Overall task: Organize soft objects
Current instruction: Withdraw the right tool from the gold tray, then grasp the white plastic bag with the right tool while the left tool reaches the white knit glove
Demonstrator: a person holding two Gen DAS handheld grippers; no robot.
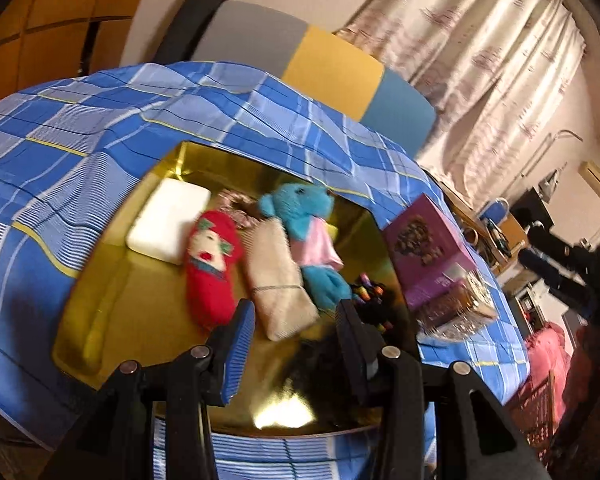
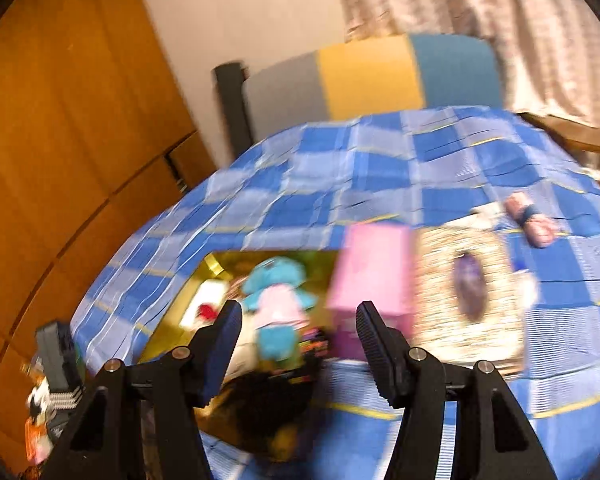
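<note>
A gold tray (image 1: 100, 280) lies on a blue plaid cloth (image 1: 80, 152). In it lie a white pad (image 1: 168, 224), a red sock roll (image 1: 210, 268), a beige cloth roll (image 1: 280, 276), a blue teddy in pink (image 1: 308, 232) and a dark multicoloured item (image 1: 370, 296). My left gripper (image 1: 296, 320) is open and empty above the tray's near side. My right gripper (image 2: 298, 320) is open and empty, above the tray (image 2: 160, 340) and the teddy (image 2: 276, 300). A pink rolled item with a blue band (image 2: 530, 220) lies on the cloth at far right.
A purple box (image 1: 428, 256) stands beside the tray's right edge, with a patterned box (image 2: 468, 292) next to it. A grey, yellow and blue headboard (image 1: 332, 64) and curtains (image 1: 480, 60) are behind. Wooden panels (image 2: 60, 140) stand to the left.
</note>
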